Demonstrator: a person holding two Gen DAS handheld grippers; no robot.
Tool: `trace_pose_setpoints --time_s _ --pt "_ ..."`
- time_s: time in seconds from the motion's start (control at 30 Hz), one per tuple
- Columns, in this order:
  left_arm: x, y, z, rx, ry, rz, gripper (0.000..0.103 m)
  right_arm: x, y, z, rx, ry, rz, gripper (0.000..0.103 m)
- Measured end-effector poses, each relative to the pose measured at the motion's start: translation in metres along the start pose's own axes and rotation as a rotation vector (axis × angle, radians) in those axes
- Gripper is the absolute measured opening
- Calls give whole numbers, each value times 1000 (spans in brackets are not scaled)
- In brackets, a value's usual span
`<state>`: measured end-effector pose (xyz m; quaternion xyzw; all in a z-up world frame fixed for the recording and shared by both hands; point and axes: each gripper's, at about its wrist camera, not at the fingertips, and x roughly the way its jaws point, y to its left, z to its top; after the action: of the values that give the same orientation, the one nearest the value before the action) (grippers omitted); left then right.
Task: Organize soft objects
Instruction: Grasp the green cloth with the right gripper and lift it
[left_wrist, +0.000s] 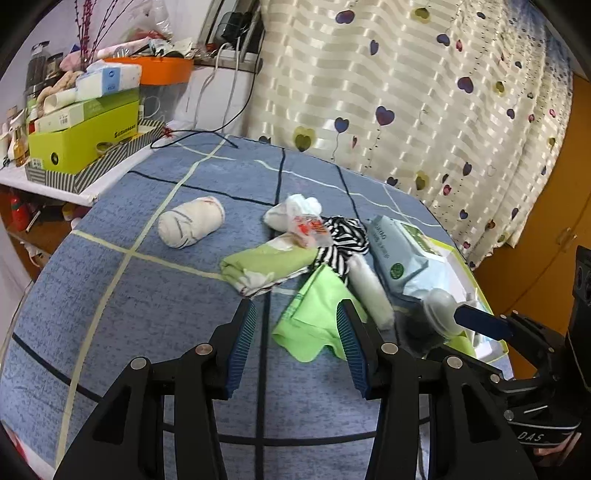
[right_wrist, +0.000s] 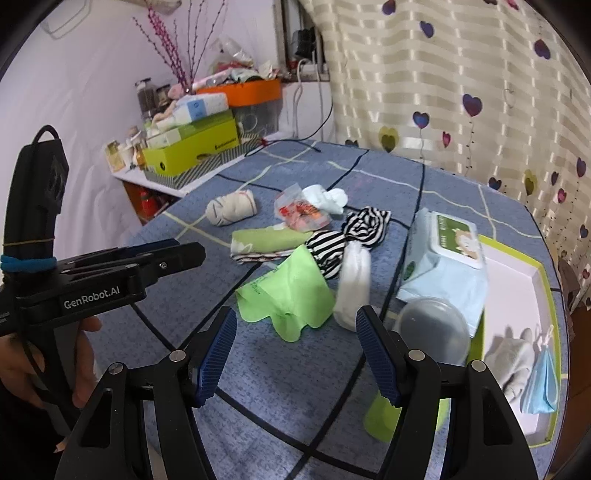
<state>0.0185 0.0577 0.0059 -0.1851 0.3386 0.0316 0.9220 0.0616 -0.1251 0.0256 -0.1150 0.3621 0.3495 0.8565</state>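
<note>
Soft things lie heaped on the blue checked bedspread: a bright green cloth, a white sock, a black-and-white striped cloth, a folded pale-green towel, a rolled white sock and a white bundle. My left gripper hovers open just short of the green cloth. My right gripper is open too, over the cloth's near edge, holding nothing.
A green-rimmed white box at the right holds a grey sock and a blue mask. A wipes pack, a clear round lid and a snack packet lie among the cloths. A cluttered shelf stands far left, a curtain behind.
</note>
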Motion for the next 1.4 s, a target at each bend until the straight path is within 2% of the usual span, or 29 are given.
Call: trace_pose_setpoints --time_s 0.5,0.77,1.0,1.13,1.2,1.27,1.3,1.4 --pt "12 38 2 -55 20 4 47 62 12 13 -17 99 16 68" --pt "13 49 5 -72 12 -14 47 102 10 20 -18 162 -1 68" --pt "21 52 11 -65 19 -19 47 128 8 23 -32 218 -56 68" --pt "29 51 18 -41 29 -7 47 140 13 19 -45 255 -59 68" --pt "33 50 20 -27 39 -8 47 141 15 18 -46 254 -52 56" --pt "37 49 23 -17 43 -11 47 139 16 19 -50 245 -52 23" --pt "39 47 25 -8 46 -13 47 139 15 20 -50 245 -55 16" --pt "45 45 30 10 53 -22 47 137 11 19 -38 240 -52 9"
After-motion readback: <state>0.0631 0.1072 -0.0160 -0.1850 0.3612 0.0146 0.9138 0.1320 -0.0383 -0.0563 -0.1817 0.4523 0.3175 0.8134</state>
